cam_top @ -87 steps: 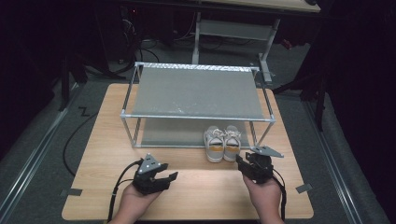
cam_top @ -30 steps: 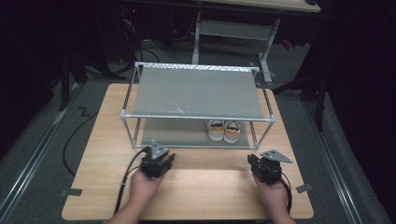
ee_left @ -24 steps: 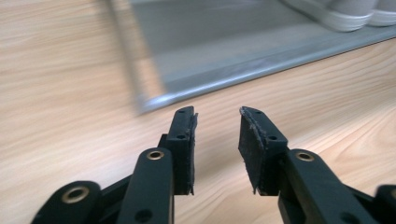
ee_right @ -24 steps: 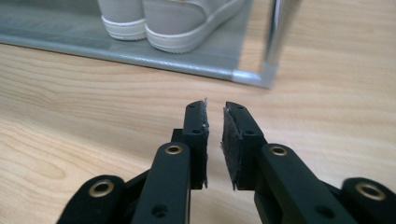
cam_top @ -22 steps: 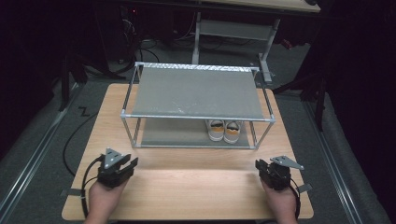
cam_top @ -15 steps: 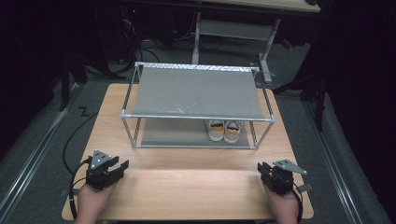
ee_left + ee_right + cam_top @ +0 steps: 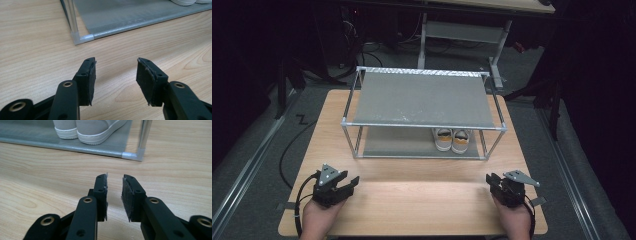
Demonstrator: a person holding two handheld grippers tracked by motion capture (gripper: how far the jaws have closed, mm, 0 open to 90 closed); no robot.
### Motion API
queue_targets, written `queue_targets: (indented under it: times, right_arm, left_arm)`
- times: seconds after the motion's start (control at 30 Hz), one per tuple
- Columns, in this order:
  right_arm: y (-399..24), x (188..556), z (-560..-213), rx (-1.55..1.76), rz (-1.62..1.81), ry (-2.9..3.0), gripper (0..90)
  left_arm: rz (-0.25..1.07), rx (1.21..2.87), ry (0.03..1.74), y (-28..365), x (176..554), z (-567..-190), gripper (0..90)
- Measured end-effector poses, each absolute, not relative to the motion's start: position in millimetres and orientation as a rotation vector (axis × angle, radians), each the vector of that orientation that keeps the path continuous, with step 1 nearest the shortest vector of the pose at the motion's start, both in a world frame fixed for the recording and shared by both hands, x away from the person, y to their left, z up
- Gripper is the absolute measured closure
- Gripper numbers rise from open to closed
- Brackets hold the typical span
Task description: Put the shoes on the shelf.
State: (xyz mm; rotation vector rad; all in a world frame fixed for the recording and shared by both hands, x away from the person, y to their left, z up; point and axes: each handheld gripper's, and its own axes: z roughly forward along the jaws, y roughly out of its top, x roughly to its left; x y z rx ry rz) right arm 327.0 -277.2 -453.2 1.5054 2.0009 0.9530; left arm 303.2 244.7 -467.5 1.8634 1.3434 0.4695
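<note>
Left tongs (image 7: 343,186) gape wider than right tongs (image 7: 492,182).

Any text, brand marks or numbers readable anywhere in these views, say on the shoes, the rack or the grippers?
None can be read. The pair of shoes on the rack's lower shelf shows no legible brand; the left gripper and right gripper carry no lettering; the table is bare wood grain.

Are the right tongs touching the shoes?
Apart. The right gripper view shows bare table between the right tongs and the shoes on the rack's bottom shelf.
</note>
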Motion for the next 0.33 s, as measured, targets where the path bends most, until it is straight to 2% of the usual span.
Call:
queue_targets:
  times: [0.33]
  right_arm:
    - [-280.7,327.9,-449.8,1.489,0.959,1.995,72.9]
  left_arm:
    - [0.451,1.865,1.345,244.8,304.8,-470.3,48.6]
